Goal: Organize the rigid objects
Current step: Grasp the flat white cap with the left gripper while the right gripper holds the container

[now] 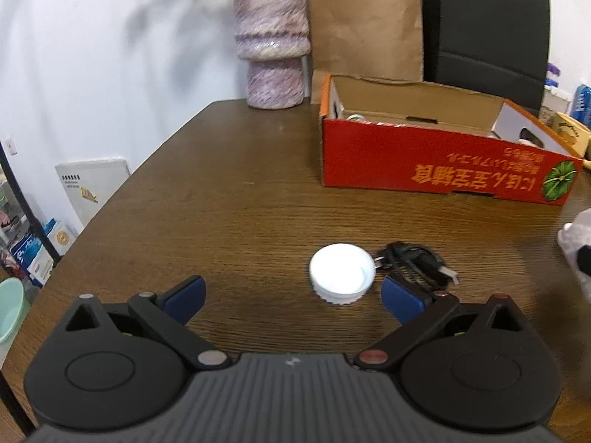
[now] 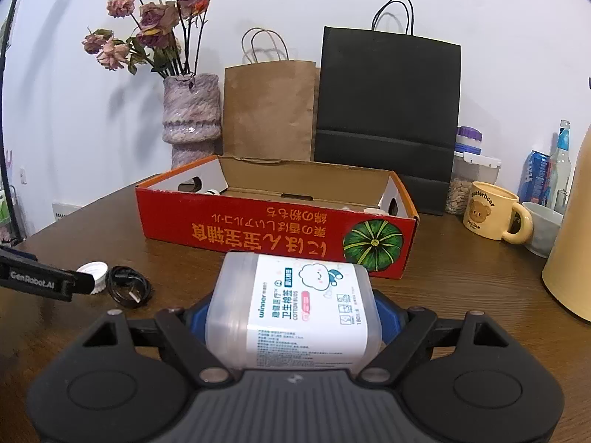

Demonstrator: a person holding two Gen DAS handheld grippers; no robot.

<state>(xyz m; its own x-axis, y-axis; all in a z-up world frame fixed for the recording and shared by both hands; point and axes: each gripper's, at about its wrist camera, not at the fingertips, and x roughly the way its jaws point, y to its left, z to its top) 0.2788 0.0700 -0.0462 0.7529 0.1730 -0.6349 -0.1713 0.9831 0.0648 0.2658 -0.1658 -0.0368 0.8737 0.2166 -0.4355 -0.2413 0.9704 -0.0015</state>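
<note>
the left gripper [image 1: 293, 297] hangs low over the wooden table [image 1: 229, 199], jaws spread wide with nothing between them; the white cap [image 1: 341, 273] sits just ahead of its right finger, touching the coiled black cable [image 1: 415, 265]. behind stand the purple vase [image 1: 271, 42], brown paper bag [image 1: 364, 26] and black bag [image 1: 485, 29], with the open red box [image 1: 439, 162] in front. the right gripper [image 2: 293, 317] clamps the clear cotton bud box [image 2: 295, 313] between both pads, facing the red box, the bear mug [image 2: 493, 216] to the right
</note>
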